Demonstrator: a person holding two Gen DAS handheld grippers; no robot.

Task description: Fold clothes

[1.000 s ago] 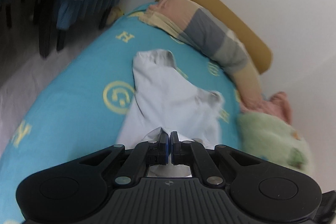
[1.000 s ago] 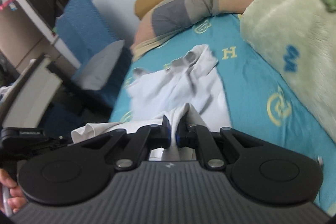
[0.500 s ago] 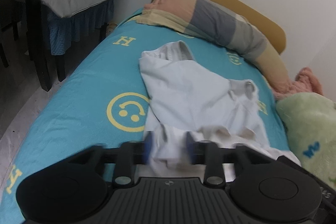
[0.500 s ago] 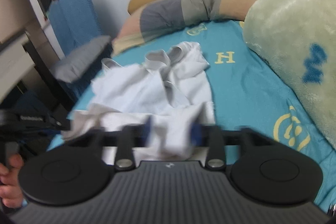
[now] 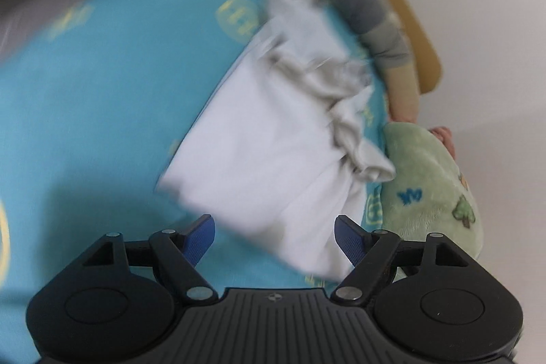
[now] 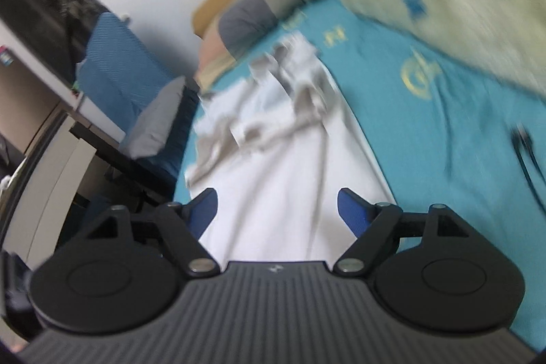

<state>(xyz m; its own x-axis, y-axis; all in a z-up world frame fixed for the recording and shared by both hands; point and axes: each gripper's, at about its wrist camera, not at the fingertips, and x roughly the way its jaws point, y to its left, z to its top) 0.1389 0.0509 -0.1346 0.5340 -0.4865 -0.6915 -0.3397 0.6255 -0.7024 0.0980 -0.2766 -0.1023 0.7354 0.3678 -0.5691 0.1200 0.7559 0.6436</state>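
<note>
A white garment with grey trim (image 5: pixel 273 139) lies crumpled on the turquoise bed sheet (image 5: pixel 112 91), its bunched grey part toward the pillow. My left gripper (image 5: pixel 274 224) hovers over the garment's near edge. Its jaws are opening, and the blue pads (image 5: pixel 201 234) press on nothing. In the right wrist view the same garment (image 6: pixel 290 159) runs from the far bunch down under my right gripper (image 6: pixel 277 197). Those jaws are opening too, with cloth lying below the gap but not pinched. Both views are blurred by motion.
A striped pillow (image 5: pixel 372 12) rests against the tan headboard (image 5: pixel 409 16). A fluffy green blanket (image 5: pixel 426 186) sits right of the garment. A blue-covered chair (image 6: pixel 116 67) and white furniture (image 6: pixel 51 179) stand beside the bed. A dark cord (image 6: pixel 525 152) lies on the sheet.
Both grippers were shut on the white cloth a second ago and now stand open, free of it. The garment has dropped onto the bed. Both hands have shifted and rolled.
</note>
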